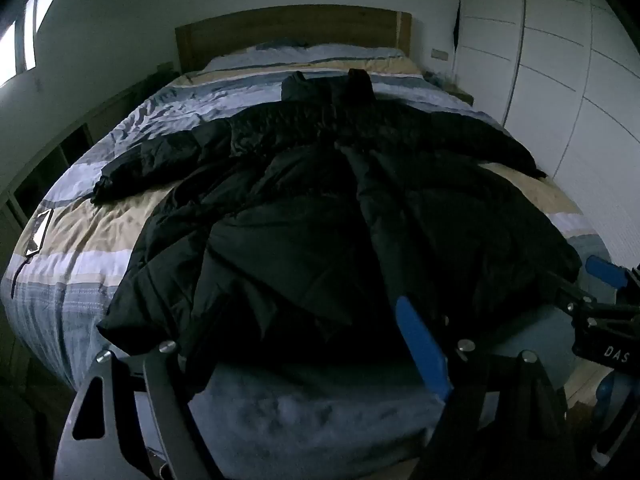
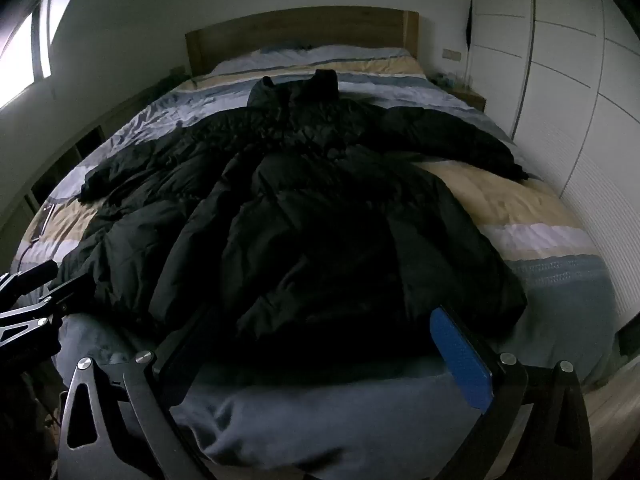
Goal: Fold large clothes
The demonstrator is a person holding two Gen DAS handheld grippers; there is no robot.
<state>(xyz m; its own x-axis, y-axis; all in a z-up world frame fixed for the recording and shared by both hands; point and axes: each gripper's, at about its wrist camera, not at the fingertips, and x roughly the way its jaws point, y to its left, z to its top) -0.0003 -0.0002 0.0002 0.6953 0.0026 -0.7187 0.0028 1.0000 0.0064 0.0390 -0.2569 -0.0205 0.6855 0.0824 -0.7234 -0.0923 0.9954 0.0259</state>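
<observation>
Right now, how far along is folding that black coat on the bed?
Done: the black coat lies spread on the bed, sleeves out. In hand: nothing; the left gripper and right gripper hover open above its hem. Left: every fold.

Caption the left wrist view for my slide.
Black coat spread on a striped bed, open left gripper above its hem.

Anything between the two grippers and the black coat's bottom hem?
Nothing visible. The black coat lies spread on the bed, hem toward both grippers. The left gripper and right gripper are open just short of the hem, with only bare bedding around it. The phone lies off by the bed's left edge.
</observation>
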